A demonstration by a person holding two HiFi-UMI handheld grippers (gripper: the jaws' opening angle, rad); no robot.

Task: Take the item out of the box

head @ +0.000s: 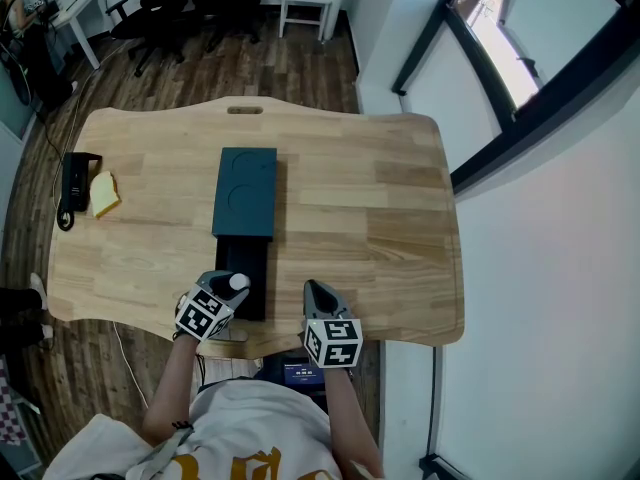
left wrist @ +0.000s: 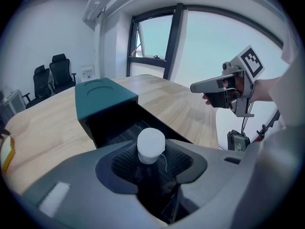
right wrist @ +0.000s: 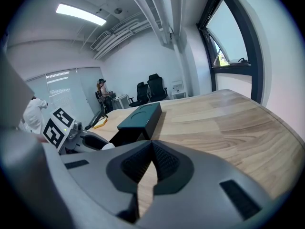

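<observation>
The left tool point(left wrist: 152, 157) is clenched on a small dark bottle with a round white cap point(left wrist: 151, 144); its ribbed black pads press the glossy body while the matte cap stands proud above them. The bottle is over the near end of the black inner tray point(left wrist: 119, 128), which stands drawn out of the dark teal rectangular box sleeve point(left wrist: 102, 97) towards the person; whether it has left the tray floor I cannot tell. Opening and grasp look done; what remains, I judge, is lifting the bottle clear and setting it beside the sleeve on the pale, straight-grained wooden counter point(left wrist: 183, 106). The right tool point(right wrist: 150, 152), right of the sleeve and nearer the person, is closed on nothing; its pads meet over bare wood.
</observation>
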